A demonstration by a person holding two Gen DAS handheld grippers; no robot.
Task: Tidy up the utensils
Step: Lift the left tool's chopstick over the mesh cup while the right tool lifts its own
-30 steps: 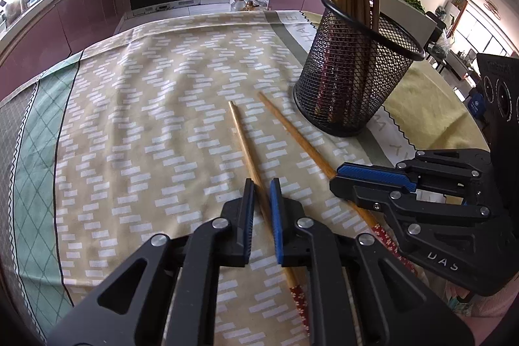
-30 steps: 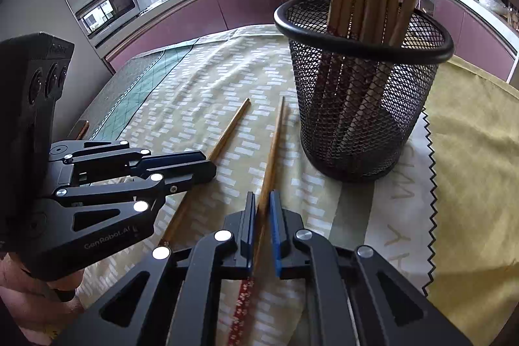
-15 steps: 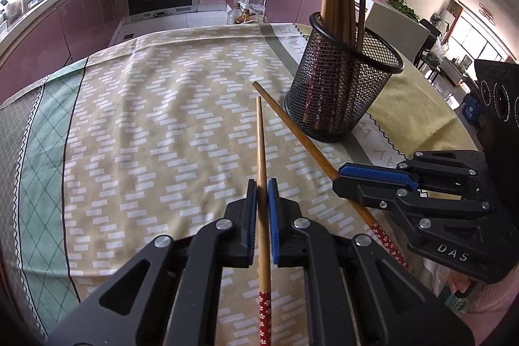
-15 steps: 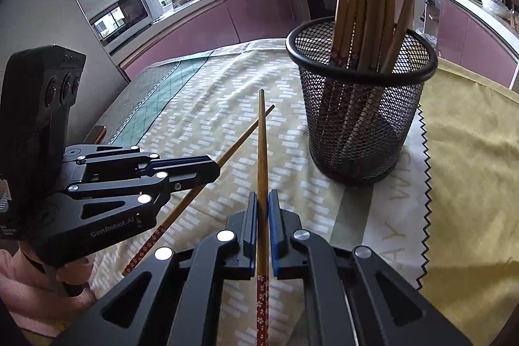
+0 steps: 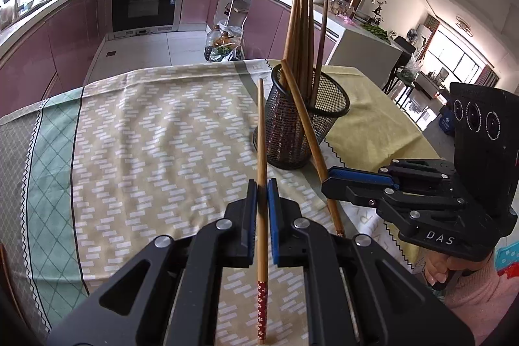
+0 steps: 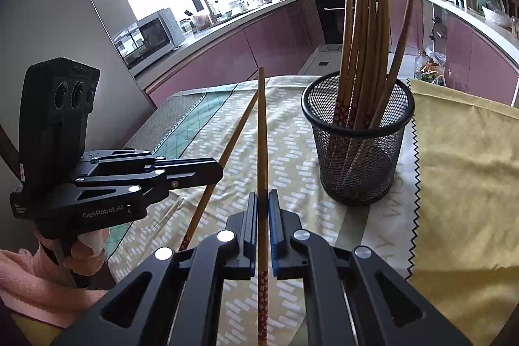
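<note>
Your left gripper [image 5: 262,195] is clamped on a slim round bamboo chopstick [image 5: 261,132], its red-patterned end toward you. Your right gripper [image 6: 262,206] pinches a 2nd chopstick [image 6: 262,132] the same way. Both sticks are lifted off the patterned cloth [image 5: 155,132], near the round black wire-mesh holder [image 6: 358,151] w/ more chopsticks standing upright inside.

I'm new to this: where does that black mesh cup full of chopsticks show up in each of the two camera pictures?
Left wrist view: the mesh cup stands right of centre, beyond the gripper's fingers.
Right wrist view: the mesh cup stands right of centre, larger and nearer.
Shared landmark: the black oven in the kitchen behind.
</note>
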